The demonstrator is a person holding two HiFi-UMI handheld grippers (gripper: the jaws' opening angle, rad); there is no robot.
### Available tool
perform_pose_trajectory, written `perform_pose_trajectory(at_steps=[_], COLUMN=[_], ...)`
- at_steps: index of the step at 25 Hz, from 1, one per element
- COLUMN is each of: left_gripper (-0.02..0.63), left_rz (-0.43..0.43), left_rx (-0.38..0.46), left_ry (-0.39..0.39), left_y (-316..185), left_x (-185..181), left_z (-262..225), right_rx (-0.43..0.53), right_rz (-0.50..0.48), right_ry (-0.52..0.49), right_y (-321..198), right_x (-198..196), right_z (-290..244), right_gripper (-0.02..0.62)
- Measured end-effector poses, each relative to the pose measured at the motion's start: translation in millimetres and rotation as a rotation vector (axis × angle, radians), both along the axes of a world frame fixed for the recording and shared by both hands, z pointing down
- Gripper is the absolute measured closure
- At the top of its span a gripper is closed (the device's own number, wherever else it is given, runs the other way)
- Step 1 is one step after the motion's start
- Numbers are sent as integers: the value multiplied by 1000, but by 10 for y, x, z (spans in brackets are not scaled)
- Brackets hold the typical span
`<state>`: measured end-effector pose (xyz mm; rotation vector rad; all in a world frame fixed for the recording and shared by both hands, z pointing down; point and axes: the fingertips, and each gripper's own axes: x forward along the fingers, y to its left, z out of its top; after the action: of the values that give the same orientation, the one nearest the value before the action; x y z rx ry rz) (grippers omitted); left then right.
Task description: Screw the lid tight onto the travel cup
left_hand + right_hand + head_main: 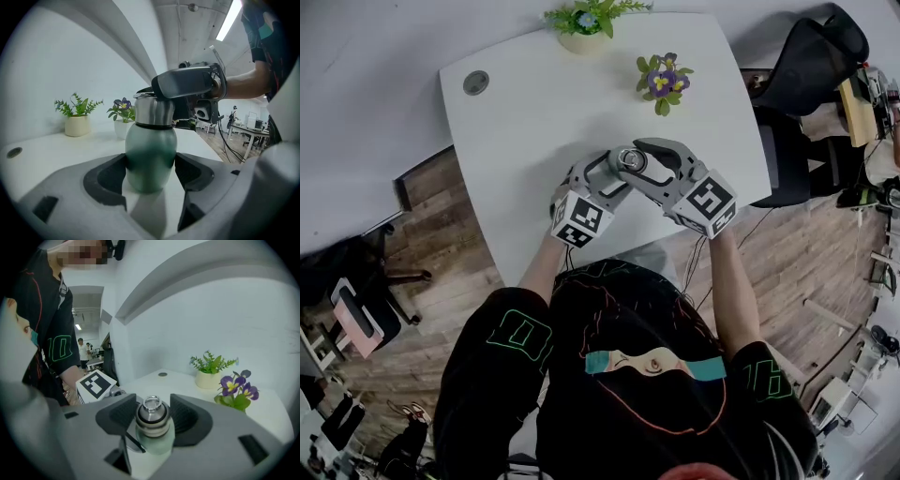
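We've got the left gripper (150, 171) clamped on the body of the green travel cup (151, 145), which stands on the white table (544, 112) near the centre of the head view. Our right gripper (153, 418) is closed around the steel lid (152, 411) on top, pads touching both sides.

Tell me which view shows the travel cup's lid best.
Right gripper view: it looks down on the lid, ring and cap, between the jaws of the right tongs. The left gripper view shows its side, top hidden by those tongs. The head view shows only a small disc.
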<state>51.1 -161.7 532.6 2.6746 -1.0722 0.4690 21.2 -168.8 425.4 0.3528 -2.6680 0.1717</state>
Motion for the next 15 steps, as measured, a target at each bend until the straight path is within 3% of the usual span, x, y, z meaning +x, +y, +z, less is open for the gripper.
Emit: perform_pose_trajectory(at_steps=[15], left_gripper=[268], left_rz=[-6], left_rx=[-1], left_ry=[-3], left_y=[-4], left_x=[-16], left_z=[-18], right_rx=[37], right_rz=[388], right_ry=[-39], right_y=[-69], right_x=[64], right_z=[-21], right_gripper=[367])
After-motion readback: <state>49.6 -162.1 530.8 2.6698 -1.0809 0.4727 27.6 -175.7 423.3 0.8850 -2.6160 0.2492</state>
